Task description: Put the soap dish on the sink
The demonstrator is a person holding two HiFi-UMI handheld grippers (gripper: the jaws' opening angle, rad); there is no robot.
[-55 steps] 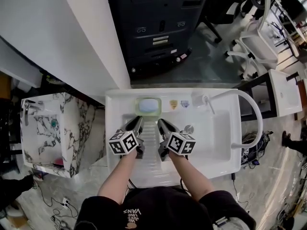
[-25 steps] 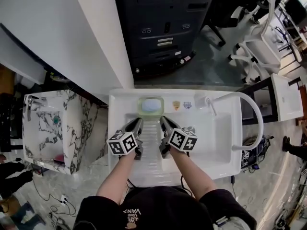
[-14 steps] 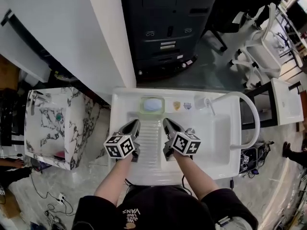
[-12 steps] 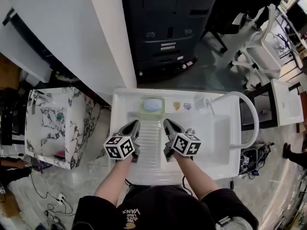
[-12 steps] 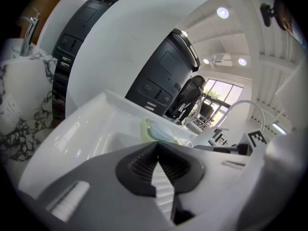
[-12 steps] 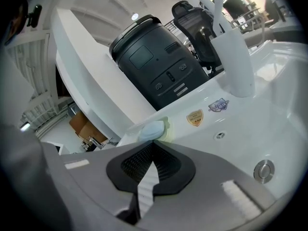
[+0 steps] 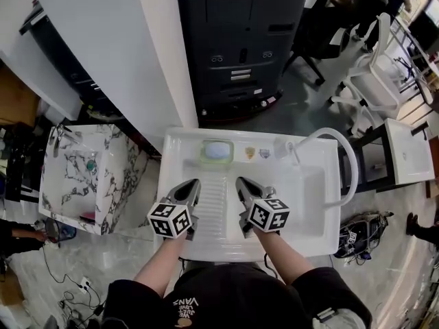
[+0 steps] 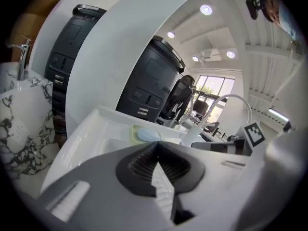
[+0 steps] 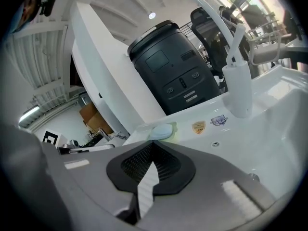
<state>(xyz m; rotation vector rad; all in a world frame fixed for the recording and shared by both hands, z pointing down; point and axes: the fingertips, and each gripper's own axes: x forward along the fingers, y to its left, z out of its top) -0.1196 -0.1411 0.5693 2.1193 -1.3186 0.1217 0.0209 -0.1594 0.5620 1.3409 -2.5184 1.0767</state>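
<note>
Head view: soap dish [image 7: 216, 150] on sink [image 7: 175, 149] ledge, ahead of clenched, empty left hand-held gripper [image 7: 193, 183] and right hand-held gripper [image 7: 241, 181].

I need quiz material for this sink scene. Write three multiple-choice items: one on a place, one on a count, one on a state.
1. Where on the white ceramic sink is the pale green plastic soap dish? A in its bowl; B on its back ledge; C on its front rim.
2. How many small badge stickers lie right of the dish? A two; B four; C none.
3. How does the left gripper stand? A wide open; B shut on the dish; C shut, empty.
Key: B, the dish rests on the far ledge; A, two stickers show side by side; C, its pads meet with nothing between them.
</note>
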